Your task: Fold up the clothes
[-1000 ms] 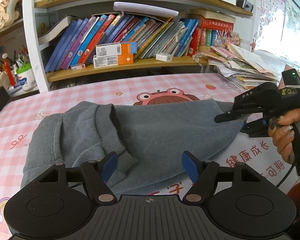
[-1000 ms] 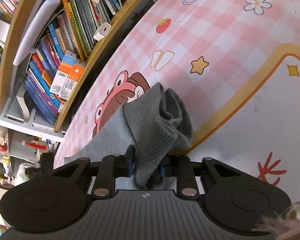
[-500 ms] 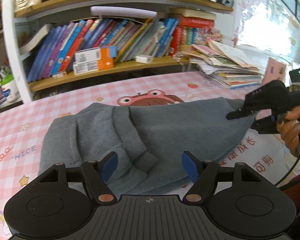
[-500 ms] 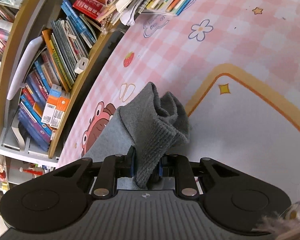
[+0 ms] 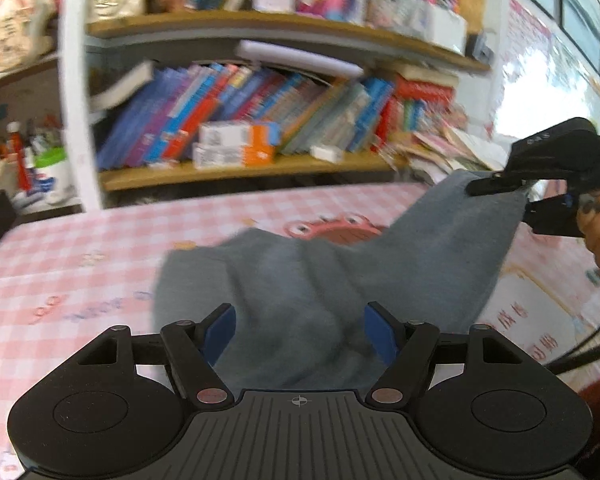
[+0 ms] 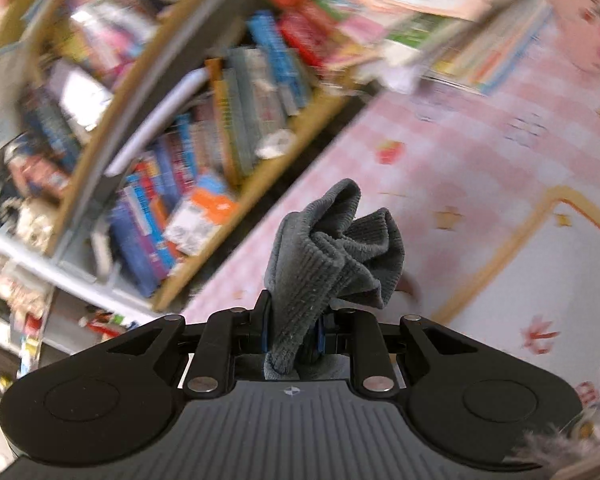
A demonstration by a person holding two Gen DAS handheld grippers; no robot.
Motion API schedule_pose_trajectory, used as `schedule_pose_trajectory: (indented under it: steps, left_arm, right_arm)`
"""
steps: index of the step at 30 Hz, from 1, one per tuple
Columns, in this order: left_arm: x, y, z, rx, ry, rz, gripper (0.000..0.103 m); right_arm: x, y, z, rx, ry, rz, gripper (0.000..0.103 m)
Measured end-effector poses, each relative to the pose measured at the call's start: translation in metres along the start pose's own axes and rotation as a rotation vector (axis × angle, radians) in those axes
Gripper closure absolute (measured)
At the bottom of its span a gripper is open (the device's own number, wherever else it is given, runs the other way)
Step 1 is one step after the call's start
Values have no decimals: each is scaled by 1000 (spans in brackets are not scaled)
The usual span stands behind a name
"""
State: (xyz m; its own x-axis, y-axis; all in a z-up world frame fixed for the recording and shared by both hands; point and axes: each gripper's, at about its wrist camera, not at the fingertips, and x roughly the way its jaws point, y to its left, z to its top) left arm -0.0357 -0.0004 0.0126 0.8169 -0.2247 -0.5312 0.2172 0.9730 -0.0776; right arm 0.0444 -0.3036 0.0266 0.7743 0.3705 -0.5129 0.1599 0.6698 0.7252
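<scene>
A grey sweater (image 5: 300, 280) lies on the pink checked table (image 5: 80, 264), its right part pulled up off the surface. My left gripper (image 5: 299, 330) is open, its blue pads on either side of the sweater's near fold, holding nothing. My right gripper (image 6: 291, 336) is shut on the sweater's ribbed hem (image 6: 332, 248), which bunches above the jaws. In the left wrist view the right gripper (image 5: 500, 188) holds that hem raised at the far right.
A bookshelf (image 5: 240, 136) full of books stands behind the table. A stack of papers and magazines (image 5: 452, 152) lies at the back right. A white mat with an orange border (image 6: 540, 264) covers the table's right side. Both views are blurred by motion.
My right gripper has lifted the hem well above the table and swung it up and leftward. The sweater's right side now hangs in the air. My left gripper stays open.
</scene>
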Motion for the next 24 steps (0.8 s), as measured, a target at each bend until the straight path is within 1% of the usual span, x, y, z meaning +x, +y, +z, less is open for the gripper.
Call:
schedule_pose_trajectory:
  steps: [7,12,18,22,24]
  left_arm:
    - [-21,55,-1,-67,-44,36,29]
    - [-30,84,-7,-78,-49,37,29]
    - [-44,112,-16,-80,-48,49,29]
    - [-52,129,-21,-91,-50,64,29]
    - [-56,138,-23,-98,-53,70,29]
  right_arm:
    - [5,88,-34,-200,-30,46,84]
    - [14,136,-66,-358,-42,59,84]
    - [36,171,-113,-515,0,48,84]
    - [60,185,-144,-638,68,8,84]
    - [74,187,-158,-677,110,-16,84]
